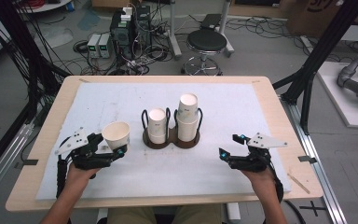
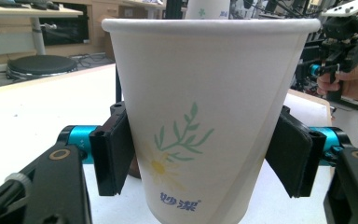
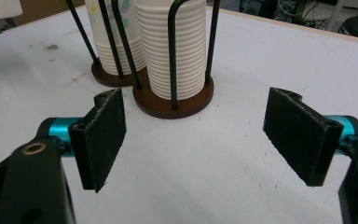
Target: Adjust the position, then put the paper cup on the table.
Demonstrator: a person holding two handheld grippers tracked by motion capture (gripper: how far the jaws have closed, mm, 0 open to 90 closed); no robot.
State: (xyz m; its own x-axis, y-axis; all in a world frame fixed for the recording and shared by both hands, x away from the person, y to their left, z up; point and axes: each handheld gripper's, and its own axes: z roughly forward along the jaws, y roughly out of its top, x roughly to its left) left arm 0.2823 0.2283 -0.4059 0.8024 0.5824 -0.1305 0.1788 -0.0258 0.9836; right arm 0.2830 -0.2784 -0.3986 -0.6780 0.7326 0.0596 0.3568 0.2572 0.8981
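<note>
Even, diffuse indoor light falls from overhead, leaving only soft, faint shadows on the white table cover (image 1: 121, 100), which reads bright without harsh glare. The high view is slightly soft and low in detail, with mild wide-angle bending toward its edges. In the left gripper view the paper cup (image 2: 209, 116) is fairly sharp while the background blurs.

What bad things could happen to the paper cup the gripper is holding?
The left gripper pinches the paper cup by its thin walls, so a harder squeeze from its fingers might dent it. It grips low on a cup that widens upward, so the cup could tip or slip. Putting it back, it might bump the tall cup stack in the wire holder.
</note>
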